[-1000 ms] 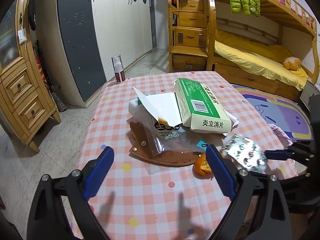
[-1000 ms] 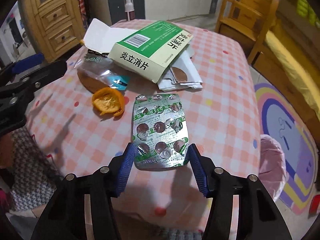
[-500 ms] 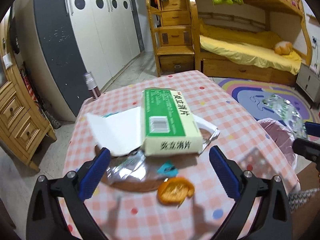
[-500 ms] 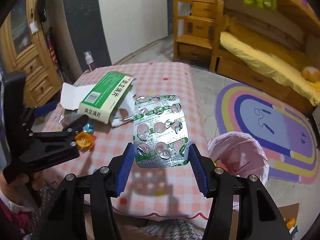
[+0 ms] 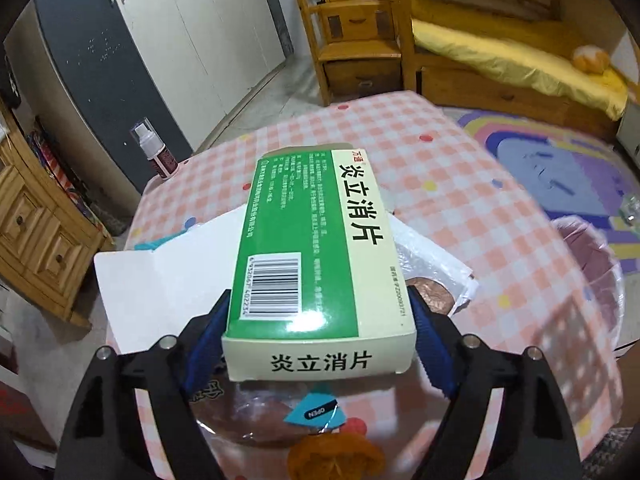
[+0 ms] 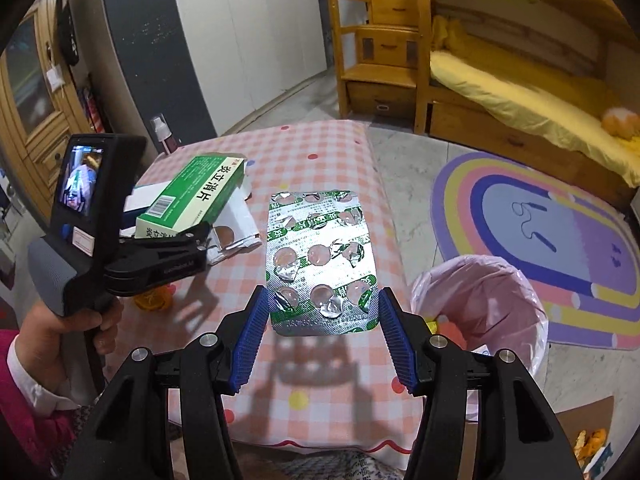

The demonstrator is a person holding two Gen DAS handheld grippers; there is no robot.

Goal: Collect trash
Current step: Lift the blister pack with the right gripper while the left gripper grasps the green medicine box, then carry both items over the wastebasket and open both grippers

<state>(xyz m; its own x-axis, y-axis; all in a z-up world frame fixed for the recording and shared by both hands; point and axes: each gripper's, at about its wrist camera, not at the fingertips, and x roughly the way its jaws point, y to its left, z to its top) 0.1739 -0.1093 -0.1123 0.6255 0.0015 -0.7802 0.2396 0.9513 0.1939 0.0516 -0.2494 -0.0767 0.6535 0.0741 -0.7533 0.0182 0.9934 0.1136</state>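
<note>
A green and cream medicine box [image 5: 316,248] lies on a pile of litter on the checked table [image 5: 440,184]. My left gripper [image 5: 320,332] straddles its near end; the jaws are closing, and both blue pads [image 5: 208,332] meet its long sides. In the right wrist view the box [image 6: 192,196] still rests on the pile. My right gripper [image 6: 322,320] is shut on a silver blister pack [image 6: 320,256] of emptied pockets, held in the air above the table's right edge. A pink-lined trash bin [image 6: 480,300] stands on the floor just right of it.
An orange peel [image 5: 334,460], a clear wrapper [image 5: 316,412] on a brown wooden disc [image 5: 256,420] and white paper [image 5: 160,288] lie around the box. A spray bottle [image 5: 154,152] stands at the far edge. Rug [image 6: 540,216] and bunk bed lie beyond.
My left gripper came forward over the pile and narrowed around the green box. My right gripper lifted the blister pack off the table and swung it right, toward the pink bin.
</note>
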